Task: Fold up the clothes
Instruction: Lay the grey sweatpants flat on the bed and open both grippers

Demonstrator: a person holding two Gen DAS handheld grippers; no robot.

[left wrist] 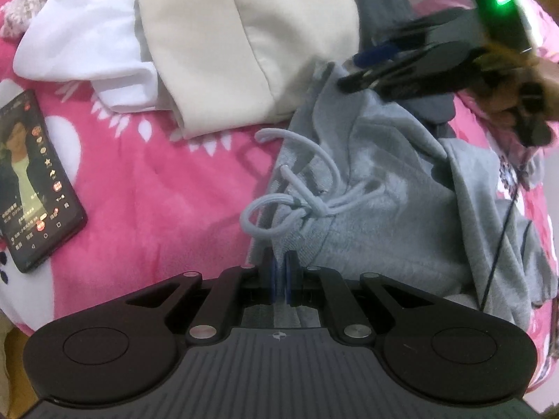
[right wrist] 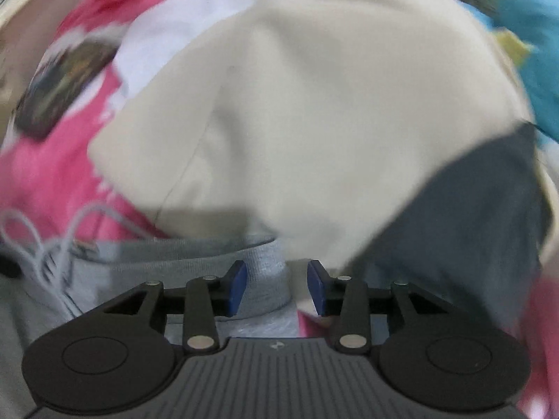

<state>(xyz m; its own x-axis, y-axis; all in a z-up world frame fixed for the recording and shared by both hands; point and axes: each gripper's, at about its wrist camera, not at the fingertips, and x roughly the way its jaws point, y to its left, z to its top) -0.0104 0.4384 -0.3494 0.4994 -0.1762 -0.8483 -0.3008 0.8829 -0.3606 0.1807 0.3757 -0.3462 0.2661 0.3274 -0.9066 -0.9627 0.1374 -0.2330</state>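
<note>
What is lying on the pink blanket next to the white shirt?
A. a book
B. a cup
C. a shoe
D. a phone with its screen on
D: a phone with a lit screen lies flat on the pink blanket, just below the white shirt.

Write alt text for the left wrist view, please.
The left gripper is shut on the waistband edge of grey drawstring sweatpants lying on a pink blanket. The right gripper hovers over them; a cream garment and a lit phone lie nearby.
</note>
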